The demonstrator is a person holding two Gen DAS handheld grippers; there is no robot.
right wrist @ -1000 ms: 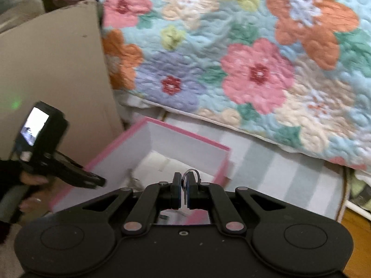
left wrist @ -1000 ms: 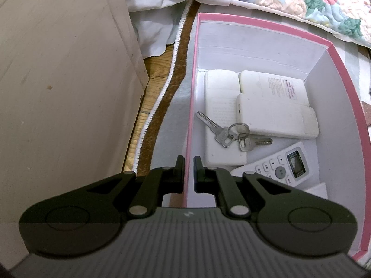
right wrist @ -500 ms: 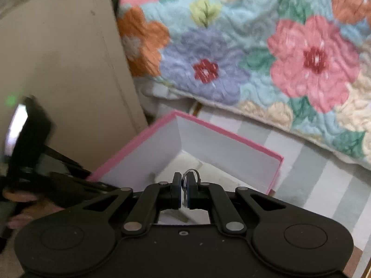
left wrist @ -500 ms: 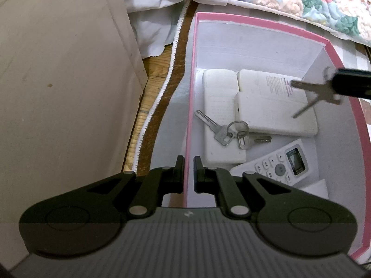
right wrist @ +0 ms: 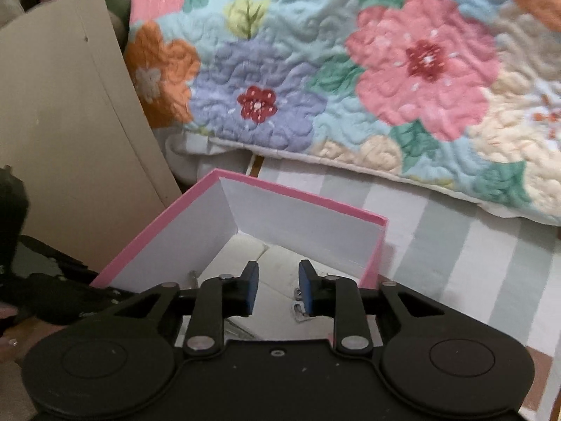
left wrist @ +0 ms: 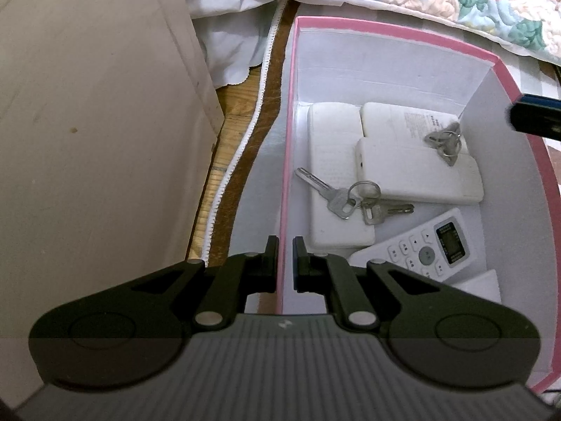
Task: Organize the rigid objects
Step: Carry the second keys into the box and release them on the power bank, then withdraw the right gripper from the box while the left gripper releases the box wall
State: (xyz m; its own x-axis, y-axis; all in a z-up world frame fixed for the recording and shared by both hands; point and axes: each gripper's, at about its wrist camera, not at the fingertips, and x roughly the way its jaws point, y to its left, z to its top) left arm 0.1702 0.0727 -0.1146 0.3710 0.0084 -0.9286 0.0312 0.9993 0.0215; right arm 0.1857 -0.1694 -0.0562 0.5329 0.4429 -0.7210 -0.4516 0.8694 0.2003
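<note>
A pink box [left wrist: 392, 33] with white inside holds three white power banks [left wrist: 417, 175], a white remote [left wrist: 431, 249] and two key sets. One key set [left wrist: 354, 200] lies on the left power bank. A second key set [left wrist: 445, 140] lies on the far right power banks. My left gripper [left wrist: 285, 259] is shut on the box's left wall near its front. My right gripper [right wrist: 277, 284] is open and empty above the box [right wrist: 301, 196]; the dropped keys [right wrist: 298, 307] show just below its right finger. Its fingertip [left wrist: 536, 117] shows at the right edge of the left wrist view.
A beige board [left wrist: 87, 122] stands left of the box. A floral quilt [right wrist: 350, 70] hangs behind it over a striped mat [right wrist: 455, 245]. Wooden floor [left wrist: 228, 133] and a white trim strip [left wrist: 242, 140] lie between board and box.
My right gripper carried the second key set over the box, opened and let it fall onto the far right power banks. My left gripper has kept its hold on the box wall.
</note>
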